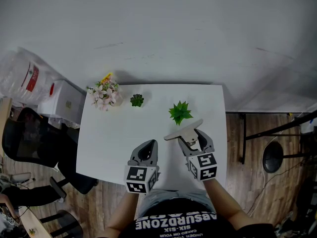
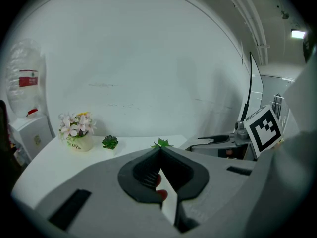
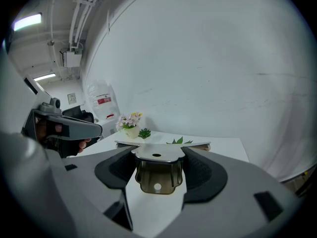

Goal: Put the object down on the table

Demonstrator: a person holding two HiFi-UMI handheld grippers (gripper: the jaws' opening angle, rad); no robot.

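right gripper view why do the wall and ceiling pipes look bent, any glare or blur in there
Right gripper view: the wide-angle lens bows the wall edge and pipes, corners go black, the ceiling lamp is blown out; the metal piece in the right hand-held gripper has only a dull sheen. Head view: even light, sharp.
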